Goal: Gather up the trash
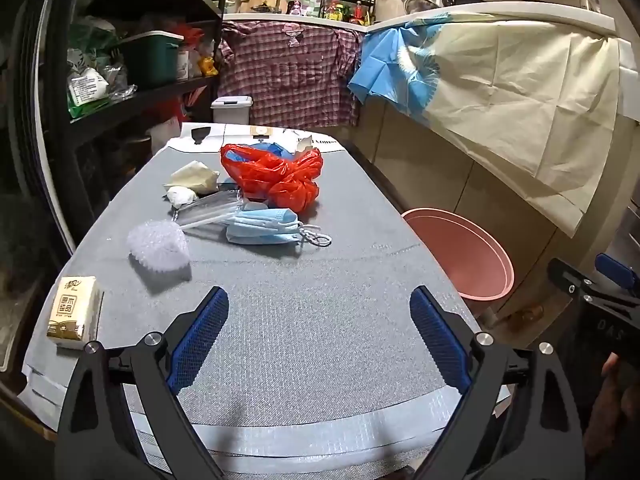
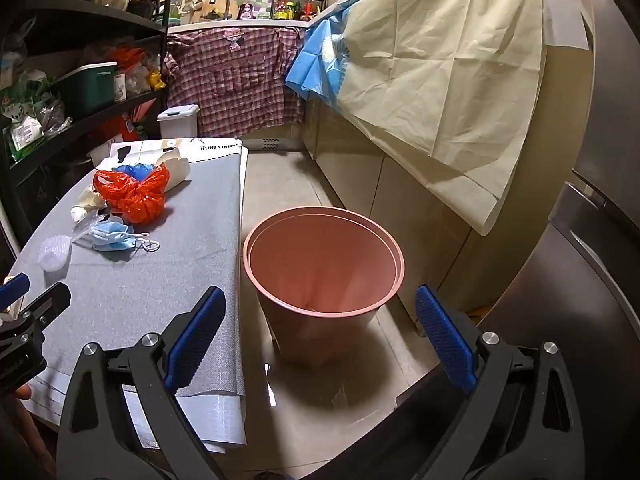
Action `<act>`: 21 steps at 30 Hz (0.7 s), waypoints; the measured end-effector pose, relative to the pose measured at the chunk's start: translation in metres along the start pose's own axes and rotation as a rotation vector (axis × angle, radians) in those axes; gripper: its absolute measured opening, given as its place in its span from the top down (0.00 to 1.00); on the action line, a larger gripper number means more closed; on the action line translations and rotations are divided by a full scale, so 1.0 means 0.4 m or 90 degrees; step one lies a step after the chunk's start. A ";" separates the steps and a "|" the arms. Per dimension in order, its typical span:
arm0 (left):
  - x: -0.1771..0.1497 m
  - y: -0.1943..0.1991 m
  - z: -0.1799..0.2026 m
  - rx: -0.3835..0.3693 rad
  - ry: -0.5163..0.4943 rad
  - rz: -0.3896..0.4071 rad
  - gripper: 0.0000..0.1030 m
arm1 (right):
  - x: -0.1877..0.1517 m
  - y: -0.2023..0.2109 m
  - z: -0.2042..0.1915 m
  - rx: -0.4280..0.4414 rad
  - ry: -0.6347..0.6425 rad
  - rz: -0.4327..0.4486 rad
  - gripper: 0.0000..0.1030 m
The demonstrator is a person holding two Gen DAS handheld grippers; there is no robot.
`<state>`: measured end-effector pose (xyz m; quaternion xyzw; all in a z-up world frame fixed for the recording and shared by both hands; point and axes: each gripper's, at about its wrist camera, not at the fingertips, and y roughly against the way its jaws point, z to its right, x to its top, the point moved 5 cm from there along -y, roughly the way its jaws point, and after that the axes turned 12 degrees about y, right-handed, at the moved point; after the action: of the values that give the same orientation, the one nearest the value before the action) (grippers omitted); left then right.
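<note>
Both grippers, left (image 1: 319,340) and right (image 2: 320,340), hang released. The masks (image 1: 264,227) beside the red bag (image 1: 276,176) look light, limp; pinch the folded stack.

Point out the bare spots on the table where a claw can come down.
Bare mat lies between the left claw and the blue masks, and along the edge by the pink bin. Crowded: far middle, around the red bag and white scrubber.
</note>
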<state>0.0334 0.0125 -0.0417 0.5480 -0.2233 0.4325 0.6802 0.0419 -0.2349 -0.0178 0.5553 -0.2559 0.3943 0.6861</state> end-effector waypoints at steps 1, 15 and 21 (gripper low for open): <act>0.000 0.001 -0.001 0.000 0.000 0.000 0.13 | 0.000 0.000 0.002 0.000 -0.002 0.000 0.09; 0.003 0.010 0.016 -0.005 -0.018 0.014 0.13 | 0.001 0.001 0.006 0.000 -0.006 0.001 0.09; 0.004 0.011 0.016 -0.006 -0.019 0.014 0.13 | 0.001 0.001 0.006 0.000 -0.006 0.002 0.09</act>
<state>0.0316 0.0071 -0.0363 0.5488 -0.2416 0.4307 0.6745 0.0421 -0.2372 -0.0166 0.5567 -0.2598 0.3926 0.6845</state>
